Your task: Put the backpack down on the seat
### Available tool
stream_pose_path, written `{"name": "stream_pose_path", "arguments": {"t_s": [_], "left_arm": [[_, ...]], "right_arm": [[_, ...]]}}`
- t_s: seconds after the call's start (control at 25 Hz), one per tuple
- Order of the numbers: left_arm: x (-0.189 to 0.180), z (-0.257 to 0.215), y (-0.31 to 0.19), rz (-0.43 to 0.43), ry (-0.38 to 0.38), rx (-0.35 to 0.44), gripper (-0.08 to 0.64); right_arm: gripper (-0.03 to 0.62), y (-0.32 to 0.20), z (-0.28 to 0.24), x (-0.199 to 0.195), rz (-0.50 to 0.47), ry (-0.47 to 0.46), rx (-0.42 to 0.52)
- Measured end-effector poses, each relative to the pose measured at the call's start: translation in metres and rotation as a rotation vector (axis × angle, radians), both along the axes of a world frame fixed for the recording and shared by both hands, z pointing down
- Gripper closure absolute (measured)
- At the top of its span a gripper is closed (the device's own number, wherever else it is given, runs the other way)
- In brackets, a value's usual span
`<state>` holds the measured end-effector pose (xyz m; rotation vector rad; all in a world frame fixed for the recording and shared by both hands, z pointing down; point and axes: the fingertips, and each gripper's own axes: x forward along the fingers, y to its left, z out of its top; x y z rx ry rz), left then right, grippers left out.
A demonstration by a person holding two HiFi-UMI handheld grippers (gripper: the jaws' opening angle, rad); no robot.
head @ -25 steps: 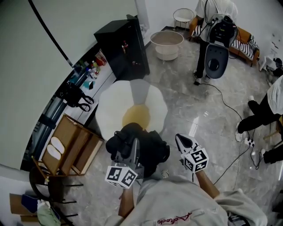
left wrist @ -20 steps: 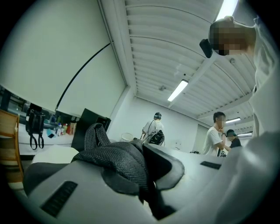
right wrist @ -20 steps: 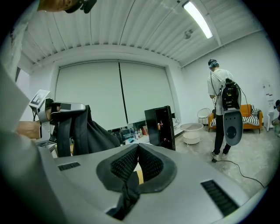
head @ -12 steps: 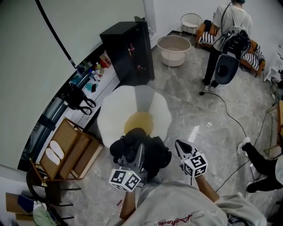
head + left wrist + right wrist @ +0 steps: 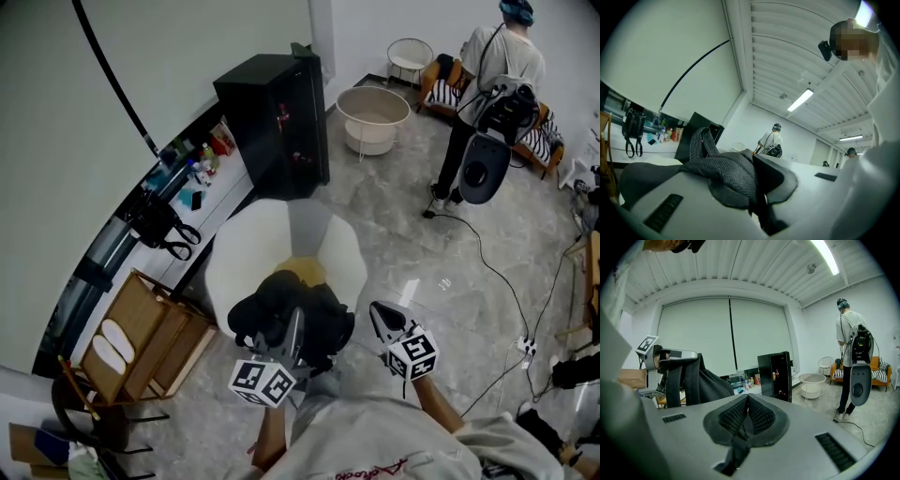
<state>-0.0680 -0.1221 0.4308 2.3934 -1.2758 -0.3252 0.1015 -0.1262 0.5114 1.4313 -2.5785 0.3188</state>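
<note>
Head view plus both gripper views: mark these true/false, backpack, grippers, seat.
1. The left gripper is shut on a strap of the backpack. True.
2. The right gripper grips the backpack too. False: its jaws are together with nothing between them, apart from the backpack.
3. The backpack lies on the floor. False: it hangs from the left gripper at the white seat's near edge.
4. A black cabinet stands beyond the seat. True.
</note>
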Motion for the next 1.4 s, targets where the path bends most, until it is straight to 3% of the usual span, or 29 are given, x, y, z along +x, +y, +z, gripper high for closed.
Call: {"name": "stream_pose_path", "arguments": {"t_s": [0.64, 1.08, 1.4], "left_arm": [[-0.043, 0.004, -0.112, 0.033, 0.001, -0.018, 0.509], [-0.066, 0.007, -0.159, 0.038, 0.009, -0.014, 0.509], [-0.062, 0.008, -0.175, 0.014, 0.02, -0.04, 0.509]], "right_arm": [[0.565, -0.113, -0.004, -0.045, 0.017, -0.002, 0.006], [0.565, -0.144, 0.005, -0.058, 0.025, 0.004, -0.016], [0.565, -0.157, 0.008, -0.052, 0.005, 0.006, -0.032]]}}
